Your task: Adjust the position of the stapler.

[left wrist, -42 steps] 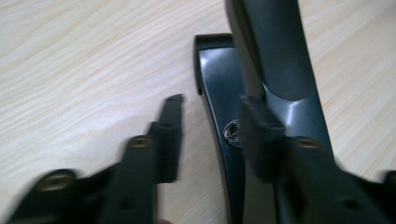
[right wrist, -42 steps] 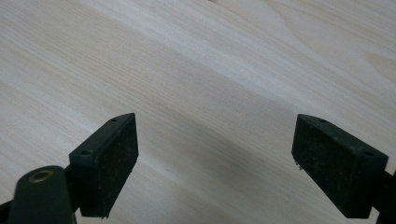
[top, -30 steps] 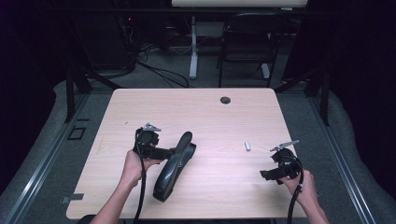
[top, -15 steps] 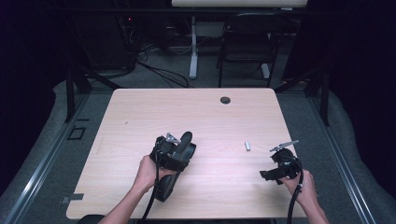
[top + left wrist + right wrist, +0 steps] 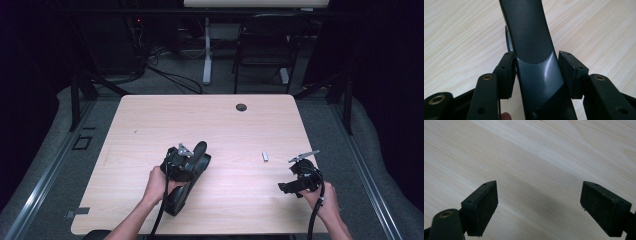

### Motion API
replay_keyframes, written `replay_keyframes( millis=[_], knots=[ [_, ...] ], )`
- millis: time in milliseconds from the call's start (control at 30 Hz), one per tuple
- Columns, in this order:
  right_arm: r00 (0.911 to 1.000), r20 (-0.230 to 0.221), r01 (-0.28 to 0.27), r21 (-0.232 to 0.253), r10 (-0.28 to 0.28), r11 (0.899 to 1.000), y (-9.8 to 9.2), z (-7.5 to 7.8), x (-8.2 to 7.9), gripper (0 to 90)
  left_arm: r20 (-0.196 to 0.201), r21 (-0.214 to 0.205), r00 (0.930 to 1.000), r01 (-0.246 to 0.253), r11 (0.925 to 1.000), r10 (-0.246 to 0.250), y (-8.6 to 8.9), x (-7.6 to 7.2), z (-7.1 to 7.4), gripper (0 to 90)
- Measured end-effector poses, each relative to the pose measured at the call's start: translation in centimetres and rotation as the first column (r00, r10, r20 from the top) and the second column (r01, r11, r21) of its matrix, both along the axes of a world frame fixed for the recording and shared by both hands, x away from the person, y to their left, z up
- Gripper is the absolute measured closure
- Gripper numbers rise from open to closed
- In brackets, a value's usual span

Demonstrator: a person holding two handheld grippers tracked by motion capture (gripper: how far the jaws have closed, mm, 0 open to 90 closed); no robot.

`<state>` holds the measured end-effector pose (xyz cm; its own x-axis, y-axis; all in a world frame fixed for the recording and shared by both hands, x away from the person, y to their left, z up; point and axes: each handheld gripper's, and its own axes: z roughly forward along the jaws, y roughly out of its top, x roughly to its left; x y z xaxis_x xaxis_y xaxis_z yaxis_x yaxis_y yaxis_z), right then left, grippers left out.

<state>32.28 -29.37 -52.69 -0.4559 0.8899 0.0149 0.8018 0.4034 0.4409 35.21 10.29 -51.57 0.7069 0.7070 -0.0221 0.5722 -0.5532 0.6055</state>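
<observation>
Long black curved object (image 5: 192, 172) w/ a glossy dark-grey face, some kind of handle-shaped piece, lies on the light wood table (image 5: 220, 125), left of centre and near the person's edge, running diagonally from front-left up toward the middle. Left gripper (image 5: 186, 165) sits over its upper half, left hand (image 5: 157, 182) behind it. In the left gripper view the object (image 5: 534, 50) runs straight up btwn the two pads: left pad (image 5: 507, 72) looks pressed against its side, right pad (image 5: 571, 72) is at its edge w/ at most a hairline gap, can't tell for sure. Jaws have just been closing in on it, object btwn them; reads as a grip, or very nearly one. Right gripper (image 5: 295, 187) is well apart, near the table's front-right corner, held low by the right hand (image 5: 320, 200); its jaws stand wide open w/ bare wood btwn the pads (image 5: 482, 207). Small silvery bit (image 5: 265, 156) lies on the table btwn the two grippers, closer to the right one. Round dark grommet hole (image 5: 241, 107) near the far edge.
</observation>
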Motion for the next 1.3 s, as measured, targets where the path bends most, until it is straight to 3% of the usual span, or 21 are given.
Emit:
replay_keyframes(
  millis=[233,500,567,700,800,1033,1100,1167,1233,1267,1300],
  knots=[
    [1.0000,-0.001,-0.001,-0.001,0.001,1.000,0.0,0.0,0.0,14.1,0.007,-0.005,0.9969,0.079,0.9969,-0.079,-0.6,-0.3,-0.1,54.2],
    [1.0000,-0.001,0.000,0.003,0.000,1.000,0.1,0.0,0.0,14.1,-0.002,-0.036,0.9875,0.157,0.9869,-0.157,-0.8,-0.2,-0.2,55.3],
    [1.0000,-0.001,0.000,0.004,0.000,1.000,0.1,0.0,0.0,14.1,-0.001,-0.040,0.9802,0.198,0.9794,-0.198,-1.1,-0.2,-0.2,56.0],
    [1.0000,-0.002,0.000,0.004,0.000,1.000,0.1,-0.1,0.0,14.1,0.002,-0.037,0.9728,0.231,0.9722,-0.231,-1.5,-0.3,-0.2,56.9],
    [1.0000,-0.002,0.000,0.004,0.000,1.000,0.1,0.0,0.0,14.1,-0.006,-0.052,0.9623,0.271,0.9611,-0.272,-1.5,-0.2,-0.2,56.8],
    [1.0000,-0.004,-0.003,0.002,0.003,1.000,0.1,0.0,0.0,14.1,-0.009,-0.048,0.9525,0.304,0.9515,-0.305,-1.7,-0.2,-0.2,57.0],
    [1.0000,-0.004,-0.004,0.003,0.004,1.000,0.1,-0.1,0.0,14.1,-0.009,-0.055,0.9528,0.302,0.9516,-0.303,-1.7,-0.3,-0.2,57.1],
    [1.0000,-0.003,-0.004,0.000,0.004,1.000,0.2,0.0,0.0,14.1,-0.008,-0.051,0.9428,0.332,0.9417,-0.333,-1.9,-0.4,-0.2,57.1],
    [1.0000,-0.003,-0.004,0.003,0.004,1.000,0.2,-0.1,0.0,14.1,-0.007,-0.051,0.9408,0.338,0.9397,-0.339,-2.0,-0.5,-0.2,57.1],
    [1.0000,-0.003,-0.004,-0.002,0.004,1.000,0.1,0.0,0.0,14.1,-0.005,-0.053,0.9338,0.357,0.9326,-0.358,-2.1,-0.5,-0.2,57.1],
    [1.0000,-0.003,-0.004,0.004,0.004,1.000,0.2,-0.1,0.0,14.1,-0.005,-0.053,0.9338,0.357,0.9326,-0.358,-2.1,-0.5,-0.2,57.1]
  ],
)
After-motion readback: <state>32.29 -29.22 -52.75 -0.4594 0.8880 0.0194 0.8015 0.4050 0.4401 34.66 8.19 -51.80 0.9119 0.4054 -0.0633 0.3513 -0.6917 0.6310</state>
